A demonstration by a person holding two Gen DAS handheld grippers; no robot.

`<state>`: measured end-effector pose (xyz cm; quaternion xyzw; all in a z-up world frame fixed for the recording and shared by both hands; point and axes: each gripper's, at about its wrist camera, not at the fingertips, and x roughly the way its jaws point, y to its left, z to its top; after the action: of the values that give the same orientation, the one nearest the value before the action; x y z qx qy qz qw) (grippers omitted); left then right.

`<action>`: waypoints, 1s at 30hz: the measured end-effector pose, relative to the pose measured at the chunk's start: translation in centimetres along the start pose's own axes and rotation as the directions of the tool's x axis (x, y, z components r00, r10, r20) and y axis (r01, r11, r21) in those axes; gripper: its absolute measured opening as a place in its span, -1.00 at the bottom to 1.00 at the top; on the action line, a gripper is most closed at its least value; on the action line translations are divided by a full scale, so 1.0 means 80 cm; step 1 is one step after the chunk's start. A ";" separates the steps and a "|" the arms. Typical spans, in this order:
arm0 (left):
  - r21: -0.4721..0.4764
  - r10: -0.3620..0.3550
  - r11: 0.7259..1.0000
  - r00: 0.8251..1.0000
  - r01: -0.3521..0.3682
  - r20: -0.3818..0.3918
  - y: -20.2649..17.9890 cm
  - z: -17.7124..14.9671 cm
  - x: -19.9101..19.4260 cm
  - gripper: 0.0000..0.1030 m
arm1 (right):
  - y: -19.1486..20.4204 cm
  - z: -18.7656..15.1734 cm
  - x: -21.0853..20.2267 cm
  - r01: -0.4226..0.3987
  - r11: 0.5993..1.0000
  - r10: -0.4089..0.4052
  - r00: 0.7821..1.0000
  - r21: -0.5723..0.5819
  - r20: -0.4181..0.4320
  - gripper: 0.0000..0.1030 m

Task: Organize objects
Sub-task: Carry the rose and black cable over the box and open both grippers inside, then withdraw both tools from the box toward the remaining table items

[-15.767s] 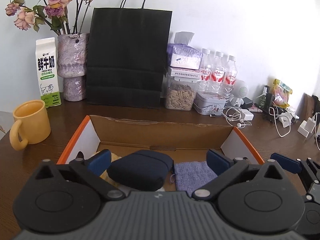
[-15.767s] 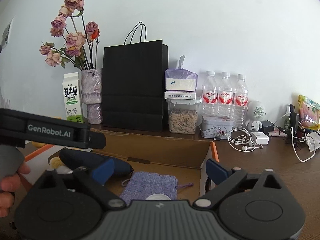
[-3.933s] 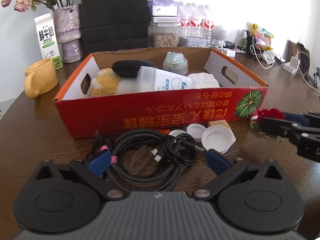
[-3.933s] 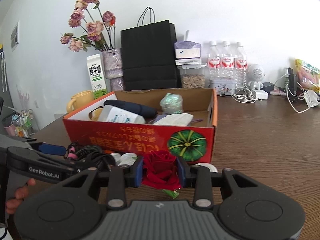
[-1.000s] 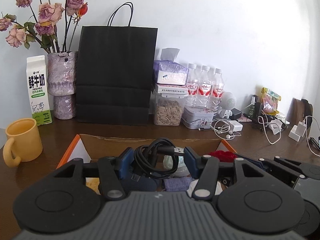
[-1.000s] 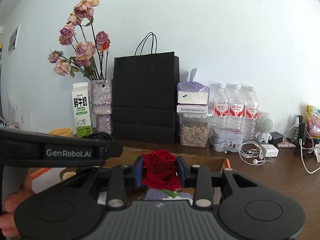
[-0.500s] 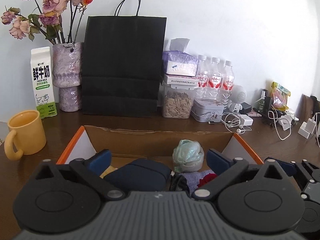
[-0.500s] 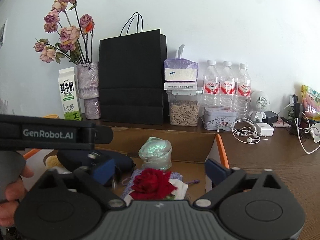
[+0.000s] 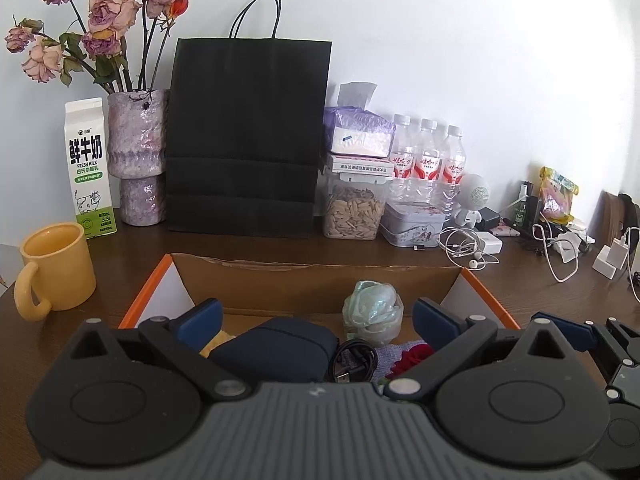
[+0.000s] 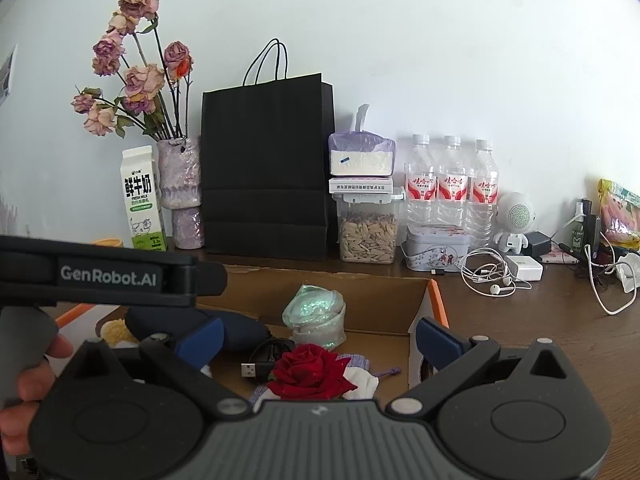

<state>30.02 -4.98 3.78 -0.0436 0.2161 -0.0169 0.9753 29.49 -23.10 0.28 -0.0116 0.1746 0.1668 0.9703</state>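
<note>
Both drops done: left gripper and right gripper released, empty. Lift straight clear of red fabric rose, coiled black USB cable, orange-rimmed cardboard box.

Each claw has blue pads on black linkage arms, silver pivot screws and a ribbed grey body.

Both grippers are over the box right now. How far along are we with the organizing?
Done: the red rose and black cable lie in the cardboard box, alongside the dark blue case and the greenish wrapped bundle. In hand: nothing; the left gripper and right gripper are both open and empty. Left: whatever lies in front of the box is out of view.
</note>
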 end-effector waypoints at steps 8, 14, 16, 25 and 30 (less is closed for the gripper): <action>-0.014 -0.003 1.000 1.000 0.004 0.018 0.005 -0.003 -0.030 1.00 | 0.006 -0.001 -0.022 0.001 1.000 0.000 1.000 -0.010 0.009 1.00; -0.022 -0.007 1.000 1.000 0.008 0.026 0.008 -0.010 -0.062 1.00 | 0.016 -0.009 -0.050 -0.004 1.000 0.004 1.000 -0.026 0.009 1.00; -0.017 -0.008 1.000 1.000 0.009 0.025 0.009 -0.014 -0.074 1.00 | 0.018 -0.012 -0.061 -0.010 1.000 0.010 1.000 -0.029 0.003 1.00; 0.006 -0.006 1.000 1.000 0.006 -0.016 0.022 -0.046 -0.118 1.00 | 0.027 -0.031 -0.115 -0.038 0.999 0.037 0.999 -0.034 -0.022 1.00; 0.015 0.008 1.000 0.999 -0.007 -0.050 0.032 -0.067 -0.134 1.00 | 0.031 -0.049 -0.137 -0.046 0.998 0.044 0.998 -0.043 -0.052 1.00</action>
<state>18.05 -2.27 3.24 -0.0351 0.2404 -0.0160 0.9699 17.69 -24.54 0.46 -0.0335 0.1959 0.1922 0.9610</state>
